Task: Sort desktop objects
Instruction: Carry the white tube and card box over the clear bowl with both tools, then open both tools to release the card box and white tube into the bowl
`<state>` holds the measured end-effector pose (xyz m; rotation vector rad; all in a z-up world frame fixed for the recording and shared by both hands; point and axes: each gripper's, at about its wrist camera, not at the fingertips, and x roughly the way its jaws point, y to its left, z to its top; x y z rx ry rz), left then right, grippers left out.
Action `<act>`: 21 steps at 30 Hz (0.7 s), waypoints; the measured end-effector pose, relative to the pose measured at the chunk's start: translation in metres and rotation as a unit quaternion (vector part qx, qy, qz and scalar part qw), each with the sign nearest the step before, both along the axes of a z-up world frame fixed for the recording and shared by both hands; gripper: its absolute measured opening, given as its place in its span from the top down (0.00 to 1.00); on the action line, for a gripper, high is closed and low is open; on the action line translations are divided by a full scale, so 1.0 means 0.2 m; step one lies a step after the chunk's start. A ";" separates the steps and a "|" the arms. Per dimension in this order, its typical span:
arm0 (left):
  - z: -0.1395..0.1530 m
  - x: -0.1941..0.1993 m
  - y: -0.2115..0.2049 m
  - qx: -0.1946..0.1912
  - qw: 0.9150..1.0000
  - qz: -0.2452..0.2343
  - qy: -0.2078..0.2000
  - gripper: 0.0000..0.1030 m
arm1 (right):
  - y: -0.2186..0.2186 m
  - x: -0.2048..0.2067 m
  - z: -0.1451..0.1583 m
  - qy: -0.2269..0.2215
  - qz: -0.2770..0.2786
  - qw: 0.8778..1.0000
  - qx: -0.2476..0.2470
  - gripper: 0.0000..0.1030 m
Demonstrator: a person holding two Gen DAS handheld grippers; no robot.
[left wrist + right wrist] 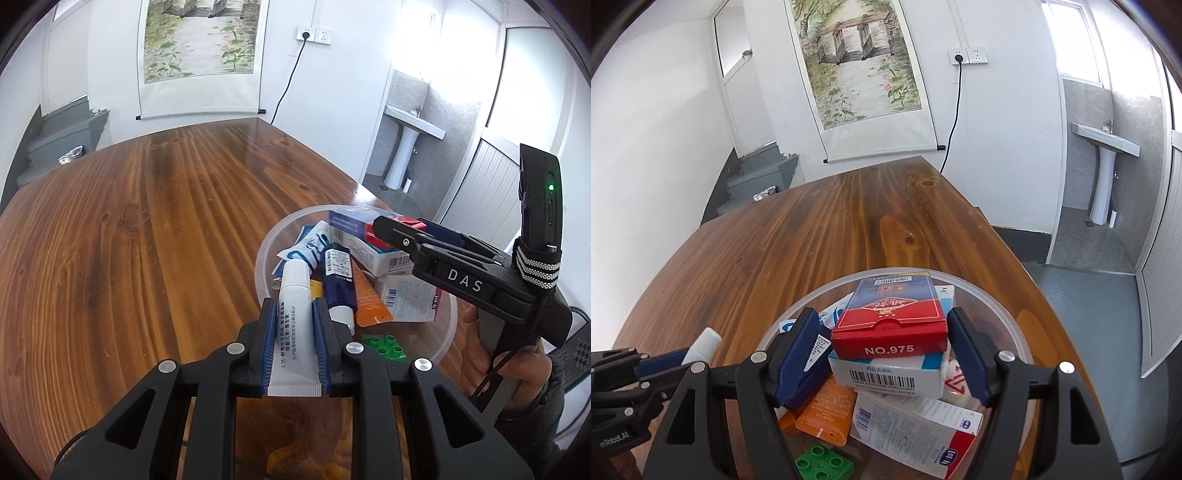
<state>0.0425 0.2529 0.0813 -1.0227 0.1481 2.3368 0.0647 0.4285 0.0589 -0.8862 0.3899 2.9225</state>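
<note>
My left gripper [294, 314] is shut on a white tube [294, 325] and holds it at the near left rim of a clear round bowl [266, 243]. The bowl [1004, 314] holds several items: a red and blue card box [890, 328] on top of a white barcode box [886, 376], a dark blue tube [338, 277], an orange tube [827, 410], a green brick [823, 463] and other cartons. My right gripper [882, 354] is open, its jaws on either side of the red card box, apart from it. It also shows in the left wrist view [391, 229].
The bowl sits near the right edge of a long wooden table [147, 221]. A scroll painting [857, 74] and a wall socket with a black cord [956, 110] are behind the table. A washbasin [1104, 147] stands at the far right.
</note>
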 end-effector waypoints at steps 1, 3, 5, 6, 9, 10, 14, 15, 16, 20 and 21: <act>-0.01 0.00 0.02 0.002 1.000 -0.006 -0.003 0.79 | 0.02 0.01 0.01 0.007 -0.003 1.000 -0.010 0.27; -0.02 0.00 0.06 0.005 1.000 -0.016 -0.008 0.79 | 0.06 0.03 0.02 0.021 -0.008 0.999 -0.035 0.26; -0.03 0.00 0.10 0.008 1.000 -0.027 -0.013 0.79 | 0.12 0.06 0.03 0.035 -0.014 0.997 -0.066 0.25; -0.04 0.01 0.12 0.009 0.999 -0.032 -0.016 0.79 | 0.14 0.07 0.03 0.041 -0.019 0.996 -0.077 0.25; -0.06 0.01 0.18 0.010 0.999 -0.046 -0.018 0.79 | 0.17 0.10 0.04 0.054 -0.034 0.994 -0.085 0.25; -0.06 0.01 0.20 0.009 0.999 -0.049 -0.018 0.79 | 0.17 0.11 0.04 0.058 -0.036 0.994 -0.088 0.25; -0.09 0.02 0.25 0.005 0.998 -0.058 -0.022 0.79 | 0.19 0.13 0.06 0.065 -0.043 0.992 -0.099 0.25; -0.09 0.02 0.26 0.004 0.998 -0.060 -0.024 0.79 | 0.19 0.13 0.05 0.066 -0.045 0.992 -0.102 0.25; -0.10 0.02 0.27 0.003 0.998 -0.062 -0.025 0.79 | 0.20 0.13 0.05 0.066 -0.046 0.991 -0.104 0.25; -0.12 0.02 0.31 -0.001 0.997 -0.067 -0.029 0.79 | 0.21 0.13 0.04 0.059 -0.054 0.991 -0.105 0.25; -0.12 0.02 0.31 -0.002 0.997 -0.067 -0.030 0.79 | 0.21 0.12 0.04 0.058 -0.055 0.991 -0.103 0.25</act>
